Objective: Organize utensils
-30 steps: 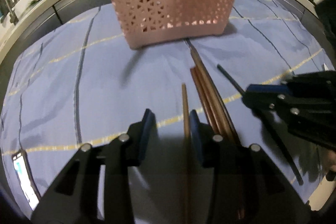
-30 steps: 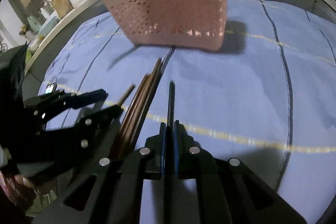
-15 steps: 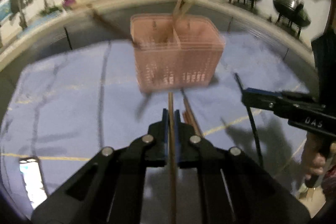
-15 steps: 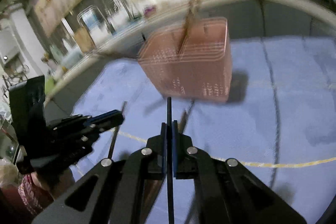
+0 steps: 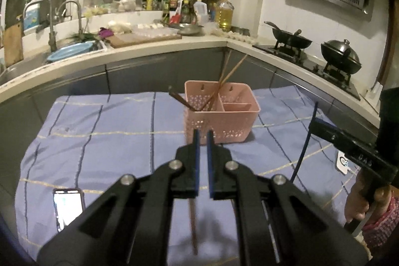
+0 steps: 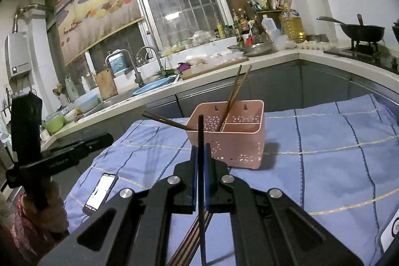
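Note:
A pink perforated basket [image 5: 222, 121] [image 6: 234, 141] stands on the blue striped cloth and holds brown chopsticks [image 5: 224, 76] [image 6: 235, 89]. My left gripper [image 5: 203, 138] hovers above the cloth in front of it. Its pads stand a chopstick's width apart on a brown chopstick [image 5: 193, 223] that slants down toward the camera. My right gripper [image 6: 200, 151] is shut on a dark chopstick [image 6: 200, 133] that points up in front of the basket. The left wrist view shows the right gripper [image 5: 313, 125] and that dark chopstick [image 5: 304, 141] at the right. Several loose brown chopsticks [image 6: 192, 238] lie on the cloth below.
A lit phone [image 5: 68, 206] [image 6: 101, 193] lies on the cloth at the left. A white device [image 5: 343, 162] lies at the right edge. Behind the table runs a counter with a sink [image 6: 154, 86], bottles and a stove with pans [image 5: 341, 56]. A hand [image 5: 359, 201] holds the right gripper.
The left gripper shut on the brown chopstick. Both grippers rose from the cloth with their chopsticks and tilted up, so the basket looks smaller and the kitchen came into view.

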